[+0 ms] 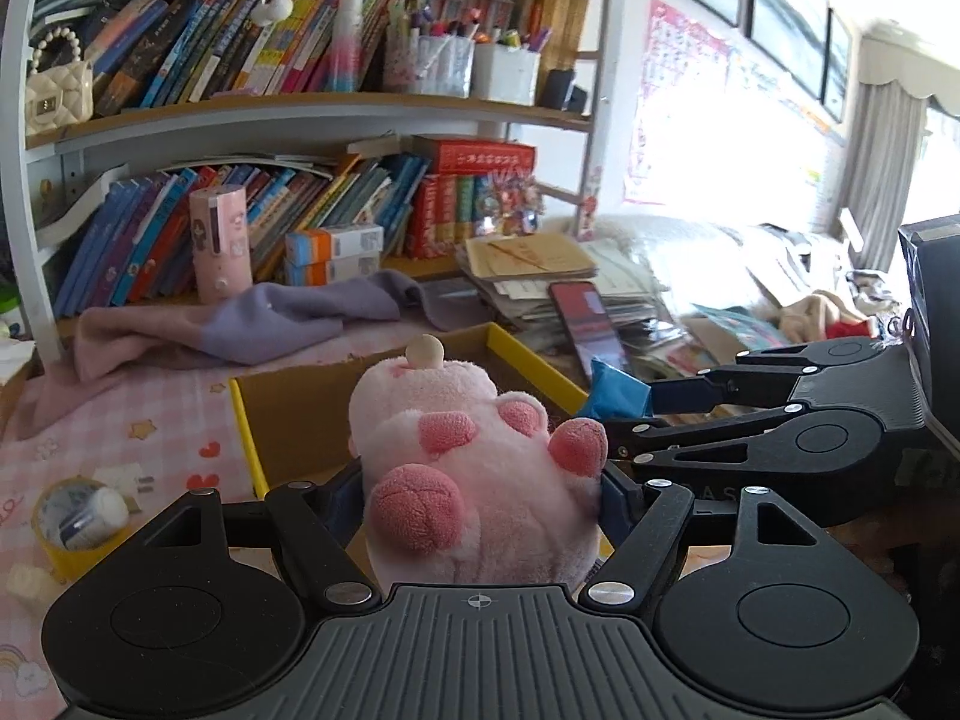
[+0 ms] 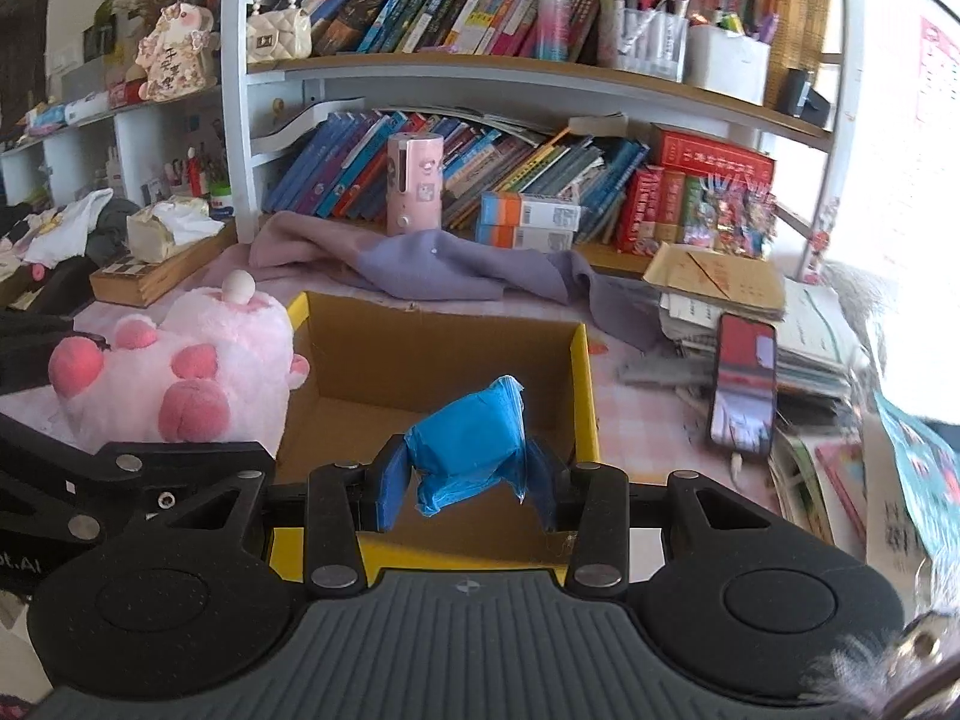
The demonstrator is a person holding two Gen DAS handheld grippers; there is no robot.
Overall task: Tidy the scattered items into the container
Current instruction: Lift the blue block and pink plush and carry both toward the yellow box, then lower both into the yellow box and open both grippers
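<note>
While the left claw [image 1: 480, 498] clamps a pink plush [image 1: 474, 468] between its blue pads, the toy fills the space straight ahead of it, paws up and a small bead-like knob at its far end. Just beyond the plush lies the open cardboard box [image 1: 288, 414] with yellow rims, the container for the clutter; the toy hangs over its near edge. To the left of that claw, a tape roll [image 1: 72, 522] sits on the pink patterned table [image 1: 180, 420].

The right claw [image 2: 468, 474], jaws narrow, grips a crumpled blue packet [image 2: 471, 438], which juts forward above the box [image 2: 432, 360], its brown floor showing bare ahead of the packet. The plush [image 2: 180, 372] appears to this claw's left, level with the box's left wall. Right of the claw, a phone [image 2: 744, 384] leans on a stack of papers. Past the box a lilac cloth [image 2: 456, 264] sprawls across the table, and behind it a pink cylinder [image 2: 414, 183] stands before shelves packed with books.
</note>
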